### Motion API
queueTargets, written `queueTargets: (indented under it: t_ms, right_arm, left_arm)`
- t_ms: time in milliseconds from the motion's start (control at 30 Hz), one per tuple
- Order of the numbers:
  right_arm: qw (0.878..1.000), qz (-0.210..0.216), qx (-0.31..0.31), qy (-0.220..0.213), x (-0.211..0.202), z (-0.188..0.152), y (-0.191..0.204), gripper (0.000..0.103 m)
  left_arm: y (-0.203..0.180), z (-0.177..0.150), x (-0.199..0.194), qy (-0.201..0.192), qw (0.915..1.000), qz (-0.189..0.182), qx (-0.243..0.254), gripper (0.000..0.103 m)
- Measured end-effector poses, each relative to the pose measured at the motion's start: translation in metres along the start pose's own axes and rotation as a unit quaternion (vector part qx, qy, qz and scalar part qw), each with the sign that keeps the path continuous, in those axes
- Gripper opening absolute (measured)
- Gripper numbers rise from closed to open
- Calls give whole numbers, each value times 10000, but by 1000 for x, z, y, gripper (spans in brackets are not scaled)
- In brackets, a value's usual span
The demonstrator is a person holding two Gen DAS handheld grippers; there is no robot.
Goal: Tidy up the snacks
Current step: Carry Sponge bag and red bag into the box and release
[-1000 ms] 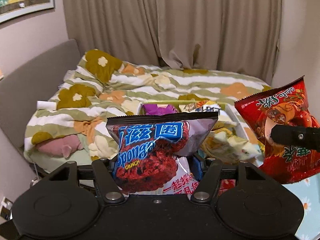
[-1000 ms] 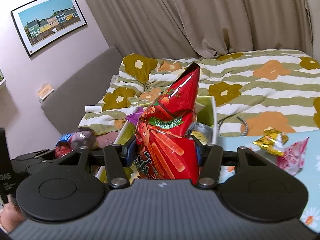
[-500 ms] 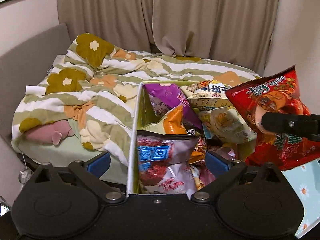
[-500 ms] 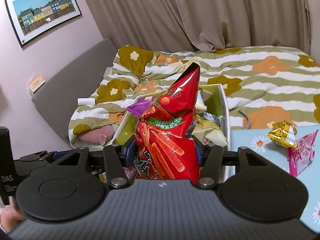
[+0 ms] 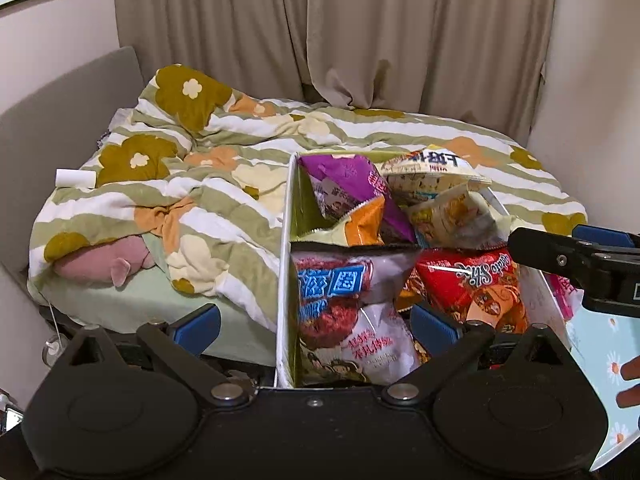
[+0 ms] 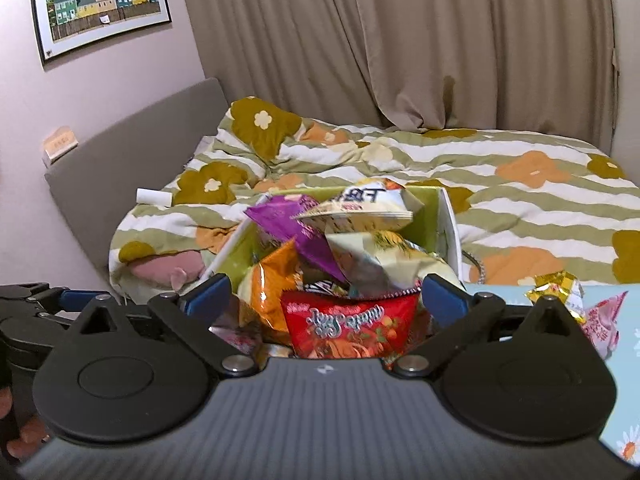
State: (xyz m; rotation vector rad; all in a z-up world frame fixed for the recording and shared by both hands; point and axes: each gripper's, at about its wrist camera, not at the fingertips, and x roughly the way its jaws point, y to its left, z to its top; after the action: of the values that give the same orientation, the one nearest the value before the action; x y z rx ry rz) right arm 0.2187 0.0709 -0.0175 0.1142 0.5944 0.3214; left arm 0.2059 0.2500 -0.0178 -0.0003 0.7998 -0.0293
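Note:
A white box with a green inside (image 5: 286, 240) (image 6: 447, 216) holds several snack bags. The blue-and-red Sponge Crunch bag (image 5: 340, 304) lies in its near left part. The red snack bag (image 5: 468, 284) (image 6: 352, 326) lies in the near right part. A purple bag (image 5: 344, 184) (image 6: 292, 224) and pale bags (image 6: 360, 208) fill the far end. My left gripper (image 5: 316, 324) is open and empty over the box's near left wall. My right gripper (image 6: 324, 300) is open and empty just above the red bag.
The box stands by a bed with a flowered striped quilt (image 5: 192, 184) (image 6: 520, 184). A light blue daisy-print surface (image 6: 628, 380) to the right holds a gold packet (image 6: 560, 284) and a pink packet (image 6: 600, 320). Curtains (image 5: 360, 40) hang behind.
Both grippers opened. The left one dropped the Sponge Crunch bag into the box, then the right one let the red bag fall in beside it.

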Motion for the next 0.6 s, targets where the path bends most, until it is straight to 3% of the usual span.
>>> queueTargets:
  t_ms: [367, 600]
  right_arm:
    - [9994, -294, 167, -109, -17, -5, -7, 103]
    - [9982, -501, 340, -49, -44, 3, -42, 103]
  left_arm:
    - [-17, 9, -11, -152, 9997, -5, 197, 103]
    - [-57, 17, -30, -382, 9989, -67, 262, 103]
